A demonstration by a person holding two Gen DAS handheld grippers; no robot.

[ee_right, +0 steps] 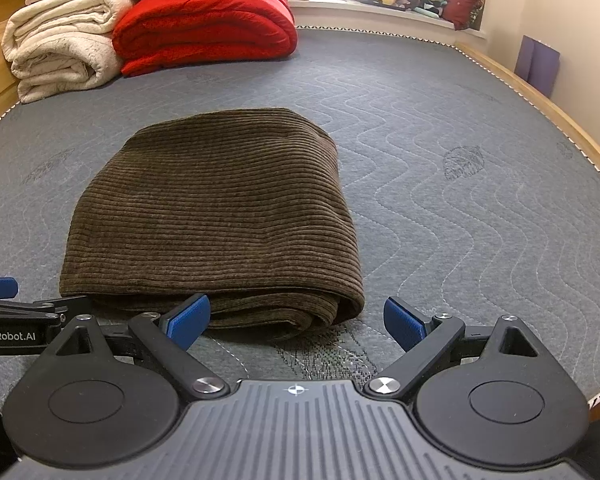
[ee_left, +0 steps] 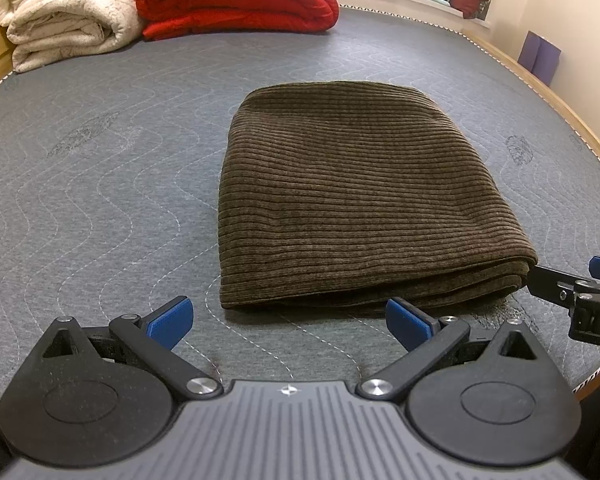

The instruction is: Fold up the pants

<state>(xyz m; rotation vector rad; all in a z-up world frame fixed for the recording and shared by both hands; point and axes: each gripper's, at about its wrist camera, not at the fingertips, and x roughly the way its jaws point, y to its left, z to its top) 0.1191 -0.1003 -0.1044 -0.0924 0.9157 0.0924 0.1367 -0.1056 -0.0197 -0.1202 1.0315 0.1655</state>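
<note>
Left wrist view: left gripper (ee_left: 288,322) spread wide, empty, low over the grey mattress (ee_left: 100,184). Brown corduroy pants (ee_left: 364,200) lie folded just ahead, right of centre.

Right wrist view: right gripper (ee_right: 296,320) spread, empty, at the folded pants' near edge (ee_right: 216,208).

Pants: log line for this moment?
pants: folded on mattress | left gripper: open, empty | right gripper: open, empty

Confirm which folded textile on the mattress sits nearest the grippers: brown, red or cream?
The brown corduroy pants, folded flat just ahead of both open grippers. The red quilt and cream blanket lie stacked side by side at the mattress's far end.
</note>
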